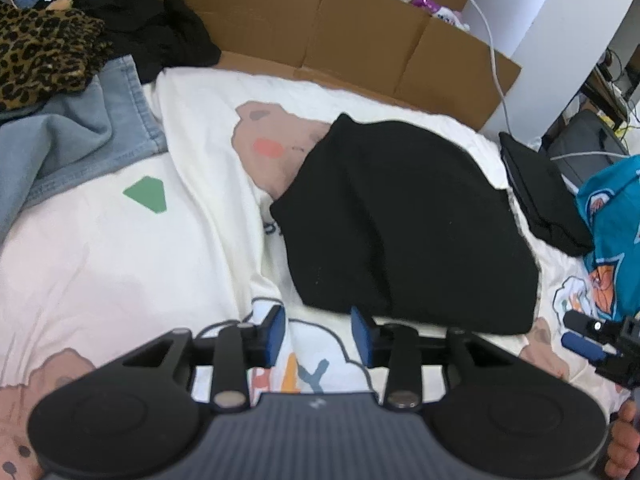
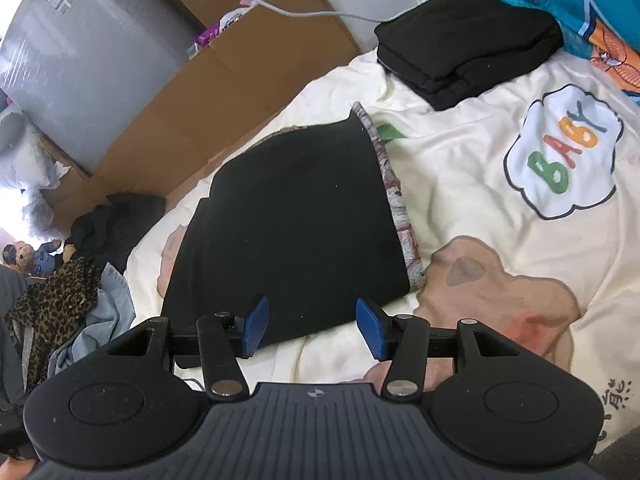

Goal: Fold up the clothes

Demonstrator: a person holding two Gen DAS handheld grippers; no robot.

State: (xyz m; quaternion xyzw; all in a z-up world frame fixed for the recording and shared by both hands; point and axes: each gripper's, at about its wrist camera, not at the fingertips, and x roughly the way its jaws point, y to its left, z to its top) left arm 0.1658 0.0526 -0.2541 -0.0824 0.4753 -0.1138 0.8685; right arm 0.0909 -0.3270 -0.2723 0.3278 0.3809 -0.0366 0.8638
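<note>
Black garment (image 1: 404, 232) lying folded on cream printed blanket (image 1: 120, 264), centre of left wrist view; covers most of a bear print beneath. Grey patterned lining (image 2: 400, 216) peeking along its 3 o'clock edge in right wrist view. Left gripper (image 1: 319, 336) jaws apart, grasping nothing, just short of garment's near hem. Right gripper (image 2: 312, 326) likewise spread and empty, tips over near hem; contact unclear. "BABY" (image 2: 564, 148) readable on blanket cloud at 2 o'clock. Second folded black stack (image 2: 468, 40) at 1 o'clock. Characters at 4 o'clock edge cut off, unreadable.
</note>
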